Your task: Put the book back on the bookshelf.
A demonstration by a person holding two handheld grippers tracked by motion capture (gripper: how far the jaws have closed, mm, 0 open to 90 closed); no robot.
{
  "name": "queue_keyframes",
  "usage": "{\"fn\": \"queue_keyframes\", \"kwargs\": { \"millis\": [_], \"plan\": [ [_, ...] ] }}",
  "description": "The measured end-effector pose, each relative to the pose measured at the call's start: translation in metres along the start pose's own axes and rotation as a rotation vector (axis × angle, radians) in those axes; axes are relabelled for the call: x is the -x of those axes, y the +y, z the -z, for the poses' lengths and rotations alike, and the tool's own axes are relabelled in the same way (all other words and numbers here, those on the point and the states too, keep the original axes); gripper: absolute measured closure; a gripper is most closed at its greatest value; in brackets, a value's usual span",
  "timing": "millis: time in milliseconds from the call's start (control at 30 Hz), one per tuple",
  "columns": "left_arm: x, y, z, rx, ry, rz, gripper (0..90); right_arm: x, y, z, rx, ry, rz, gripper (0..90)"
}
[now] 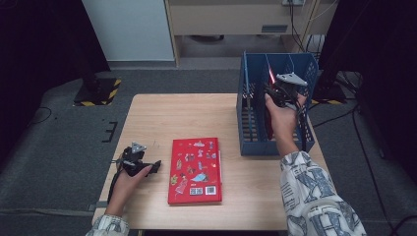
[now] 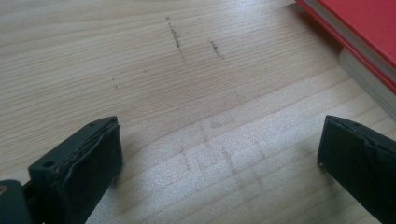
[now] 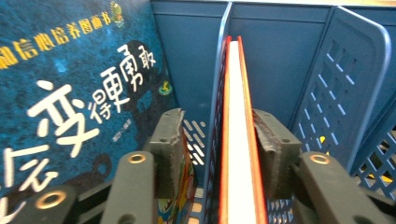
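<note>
Fingers [image 3: 273,154] of the right gripper [image 1: 281,91]: released, parted around the upright red book [image 3: 240,140] with a gap on the near side, so nothing clenched. Straddle both that book and the divider [image 3: 217,93] beside it, probably because the volume leans against the divider and needs no more support. Stands page edge up in a slot of the blue rack [image 1: 255,147], at about two o'clock on the surface [image 1: 162,113]. One slot over, toward nine o'clock in the right gripper view: a blue-covered book [image 3: 70,93], also upright. At six o'clock on the surface, lying flat with cover up: a second red book [image 1: 195,169], likely next for shelving. Just beside it at eight o'clock, the left gripper [image 1: 156,166], fingers [image 2: 88,163] spread wide over bare wood, grasping nothing, seemingly waiting. Count: three books, one rack, two grippers.
</note>
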State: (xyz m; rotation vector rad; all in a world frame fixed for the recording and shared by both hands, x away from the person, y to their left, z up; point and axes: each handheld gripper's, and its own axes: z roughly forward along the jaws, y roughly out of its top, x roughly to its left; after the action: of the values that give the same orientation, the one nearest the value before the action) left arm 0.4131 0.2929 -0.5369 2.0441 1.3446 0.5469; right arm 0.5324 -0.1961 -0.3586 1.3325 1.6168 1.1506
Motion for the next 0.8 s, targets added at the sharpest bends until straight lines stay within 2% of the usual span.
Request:
{"fn": "queue_keyframes", "kwargs": {
  "millis": [167,233,367,433,533,800],
  "plan": [
    [0.000,0.000,0.000,0.000,0.000,0.000,0.0,-0.001,0.002,0.004,-0.017,0.026,-0.010,41.1],
    [0.000,0.000,0.000,0.000,0.000,0.000,0.0,-0.001,0.003,0.007,-0.013,0.030,-0.013,35.8],
    [0.000,0.000,0.000,0.000,0.000,-0.001,0.0,-0.001,0.005,0.014,-0.010,0.041,0.012,26.7],
    [0.000,0.000,0.000,0.000,0.000,0.000,0.0,0.000,0.005,0.017,-0.001,0.059,0.006,19.5],
    [0.000,0.000,0.000,0.000,0.000,0.000,0.0,0.001,0.003,0.024,0.005,0.080,0.000,13.4],
    [0.000,0.000,0.000,0.001,0.000,0.000,0.0,0.008,-0.007,0.042,-0.006,0.131,-0.005,7.9]
  ]
}}
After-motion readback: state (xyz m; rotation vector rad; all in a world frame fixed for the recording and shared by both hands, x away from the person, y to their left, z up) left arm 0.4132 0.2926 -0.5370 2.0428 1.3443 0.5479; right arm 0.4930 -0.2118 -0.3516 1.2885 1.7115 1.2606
